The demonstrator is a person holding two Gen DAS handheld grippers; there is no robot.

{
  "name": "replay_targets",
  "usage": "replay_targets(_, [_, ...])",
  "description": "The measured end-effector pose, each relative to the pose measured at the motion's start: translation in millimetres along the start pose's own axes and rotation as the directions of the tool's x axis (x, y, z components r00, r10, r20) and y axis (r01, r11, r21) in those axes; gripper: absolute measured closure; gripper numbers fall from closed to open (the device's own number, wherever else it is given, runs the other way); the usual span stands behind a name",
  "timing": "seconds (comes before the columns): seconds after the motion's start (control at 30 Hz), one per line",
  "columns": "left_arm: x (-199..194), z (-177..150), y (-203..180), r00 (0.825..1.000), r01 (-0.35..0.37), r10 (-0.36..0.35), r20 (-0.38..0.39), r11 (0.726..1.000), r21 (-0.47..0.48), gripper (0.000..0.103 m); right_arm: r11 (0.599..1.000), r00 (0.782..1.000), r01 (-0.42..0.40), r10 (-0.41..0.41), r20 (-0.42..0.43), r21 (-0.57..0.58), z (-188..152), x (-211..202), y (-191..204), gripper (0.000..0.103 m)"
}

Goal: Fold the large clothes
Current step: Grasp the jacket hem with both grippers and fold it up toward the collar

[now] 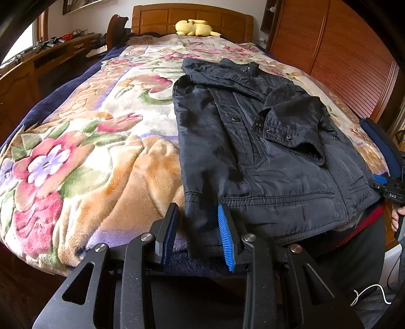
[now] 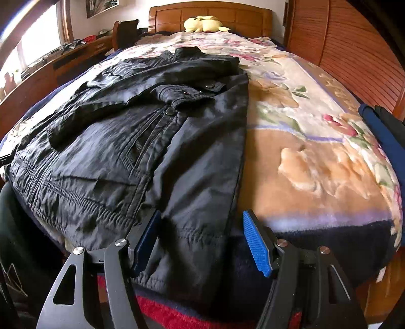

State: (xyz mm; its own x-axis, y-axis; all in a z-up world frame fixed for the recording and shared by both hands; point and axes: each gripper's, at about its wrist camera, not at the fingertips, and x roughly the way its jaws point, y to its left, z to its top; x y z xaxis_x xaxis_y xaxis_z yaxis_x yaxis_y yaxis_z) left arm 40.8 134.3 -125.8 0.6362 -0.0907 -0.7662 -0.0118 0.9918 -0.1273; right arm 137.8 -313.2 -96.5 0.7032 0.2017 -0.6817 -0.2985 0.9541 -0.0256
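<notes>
A black jacket (image 1: 253, 157) lies front-up on the flowered blanket (image 1: 88, 157), hem toward me, with a sleeve folded across its chest. My left gripper (image 1: 197, 205) stands open at the hem's left corner. The corner lies between the pads, and a gap shows beside the left pad. In the right wrist view the same jacket (image 2: 126, 151) fills the left half. My right gripper (image 2: 202, 212) is open wide around the hem's right corner, which hangs over the bed's front edge. The right gripper's body (image 1: 387, 188) also shows at the far right of the left wrist view.
A yellow plush toy (image 1: 195, 27) sits by the wooden headboard (image 1: 192, 17). A slatted wooden wardrobe (image 2: 354, 50) runs along the right, a desk (image 1: 38, 63) and chair along the left. A blue folded item (image 2: 379, 131) lies at the bed's right edge. A person's hand (image 1: 395, 217) holds the right gripper.
</notes>
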Motion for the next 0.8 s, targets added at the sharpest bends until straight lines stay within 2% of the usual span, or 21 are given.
replay_targets(0.1, [0.2,-3.2,-1.7,1.000,-0.004,0.004,0.026,1.000,-0.007,0.070,1.000,1.000,0.005,-0.005,0.001,-0.012,-2.2,0.6,4.6,0.035])
replay_targets(0.2, [-1.6,-1.8,-5.8,0.999,-0.013,0.013,0.043,1.000,0.007,0.085,1.000,1.000,-0.003,0.003,0.001,-0.017,-1.9,2.5,6.7,0.038])
replay_targets(0.27, [-9.2,3.2,-6.8,0.998,0.011,-0.012,0.065,1.000,0.005,0.095,0.999,0.999,-0.034,0.034,-0.005,-0.030,0.0,2.1,8.7,0.056])
replay_targets(0.3, [-13.4,5.5,-6.5,0.997,0.023,-0.023,0.077,1.000,-0.002,0.096,0.998,0.999,-0.039,0.039,-0.003,-0.040,0.5,1.2,9.6,0.062])
replay_targets(0.33, [-19.3,8.6,-6.8,0.995,0.035,-0.034,0.090,0.999,-0.007,0.097,0.997,0.999,-0.052,0.052,0.001,-0.048,1.4,-0.2,10.6,0.075])
replay_targets(0.37, [-24.0,11.8,-8.3,0.994,0.039,-0.039,0.102,0.999,-0.005,0.097,0.997,0.998,-0.061,0.061,0.011,-0.051,2.2,-2.0,10.7,0.081])
replay_targets(0.57, [-57.1,25.6,-24.2,0.980,0.032,-0.038,0.194,0.999,0.036,0.099,0.998,0.992,-0.062,0.065,0.108,-0.027,2.7,-24.4,5.7,0.086])
replay_targets(0.8, [-90.4,55.7,-39.4,0.953,0.014,-0.037,0.300,0.997,0.080,0.099,0.998,0.967,-0.053,0.058,0.246,-0.029,24.6,-70.1,-0.2,0.090])
